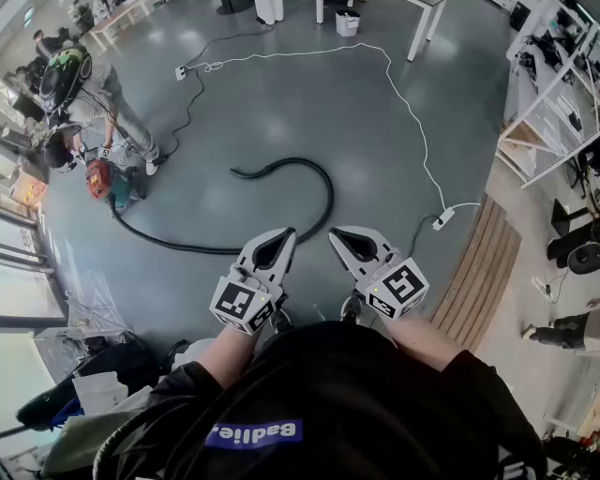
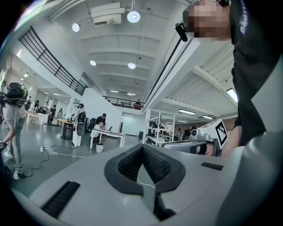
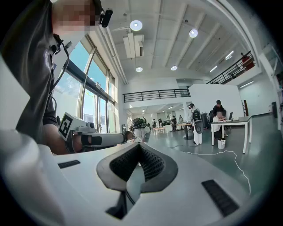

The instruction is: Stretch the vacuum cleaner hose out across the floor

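Observation:
The black vacuum hose [image 1: 323,187] lies on the grey floor in a long curve. It runs from a red and teal vacuum cleaner [image 1: 101,180] at the left to a free end [image 1: 239,173] near the middle. A person [image 1: 89,89] bends over the cleaner. My left gripper [image 1: 281,233] and right gripper [image 1: 339,234] are held level side by side, high above the near bend of the hose and touching nothing. In the left gripper view the left gripper [image 2: 142,148] is shut and empty. The right gripper [image 3: 140,146] is also shut and empty. Neither gripper view shows the hose.
A white cable [image 1: 405,98] crosses the floor to a power strip [image 1: 443,218]. A wooden strip [image 1: 483,272] and shelving [image 1: 553,103] line the right side. A white bin [image 1: 348,21] stands by table legs at the back. Plastic bags [image 1: 89,300] lie at the left.

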{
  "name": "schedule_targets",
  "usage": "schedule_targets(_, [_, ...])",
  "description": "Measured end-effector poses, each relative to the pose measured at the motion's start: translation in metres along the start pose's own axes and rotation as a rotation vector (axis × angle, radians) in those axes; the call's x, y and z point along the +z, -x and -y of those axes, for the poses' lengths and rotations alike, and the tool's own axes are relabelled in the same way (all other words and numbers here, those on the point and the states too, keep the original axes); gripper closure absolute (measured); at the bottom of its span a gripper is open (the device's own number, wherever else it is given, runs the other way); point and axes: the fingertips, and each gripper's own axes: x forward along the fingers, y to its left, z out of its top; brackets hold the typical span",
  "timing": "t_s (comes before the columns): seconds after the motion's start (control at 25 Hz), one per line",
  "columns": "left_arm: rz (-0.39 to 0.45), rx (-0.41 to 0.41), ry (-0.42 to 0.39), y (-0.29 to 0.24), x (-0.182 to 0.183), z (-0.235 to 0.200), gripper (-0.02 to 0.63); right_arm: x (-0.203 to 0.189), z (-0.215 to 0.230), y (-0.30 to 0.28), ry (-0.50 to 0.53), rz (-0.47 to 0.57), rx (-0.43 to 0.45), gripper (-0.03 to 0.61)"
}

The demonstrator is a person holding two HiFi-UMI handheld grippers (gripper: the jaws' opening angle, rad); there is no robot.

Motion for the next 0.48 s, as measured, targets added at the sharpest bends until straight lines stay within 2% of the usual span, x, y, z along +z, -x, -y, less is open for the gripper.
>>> schedule_targets(0.48, [-0.035, -0.002, 0.018, -0.024, -0.011, 0.01, 0.605, -0.005, 0.025, 0.012, -0.045, 0.009, 0.016, 0.574])
